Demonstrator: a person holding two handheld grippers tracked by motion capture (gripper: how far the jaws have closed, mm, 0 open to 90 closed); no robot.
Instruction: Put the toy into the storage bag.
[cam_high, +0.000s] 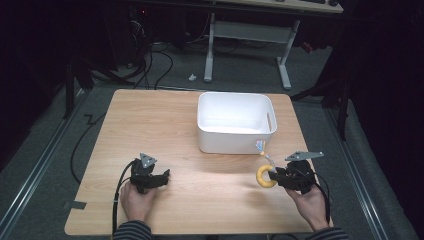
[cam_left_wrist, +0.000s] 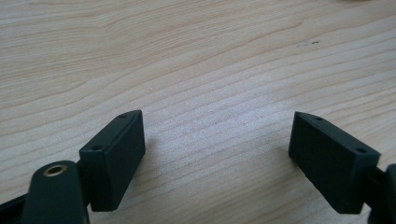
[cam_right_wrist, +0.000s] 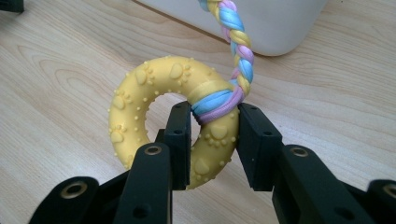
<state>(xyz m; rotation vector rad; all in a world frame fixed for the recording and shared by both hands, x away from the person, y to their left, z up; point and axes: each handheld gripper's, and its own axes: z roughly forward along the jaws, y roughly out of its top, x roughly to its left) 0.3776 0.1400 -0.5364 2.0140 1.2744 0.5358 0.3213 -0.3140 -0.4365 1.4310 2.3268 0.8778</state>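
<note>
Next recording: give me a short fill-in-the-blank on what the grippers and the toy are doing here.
1. The right gripper is shut on a ring toy coloured ____.
2. A braided ____ is tied round the ring.
3. The left gripper has its jaws ____, nothing between them.
4. The white bin stands on the ____.

Missing words: yellow; rope; open; table

Wooden table (cam_high: 150, 120) (light grain) — a white bin (cam_high: 235, 122) sits on it.
</note>
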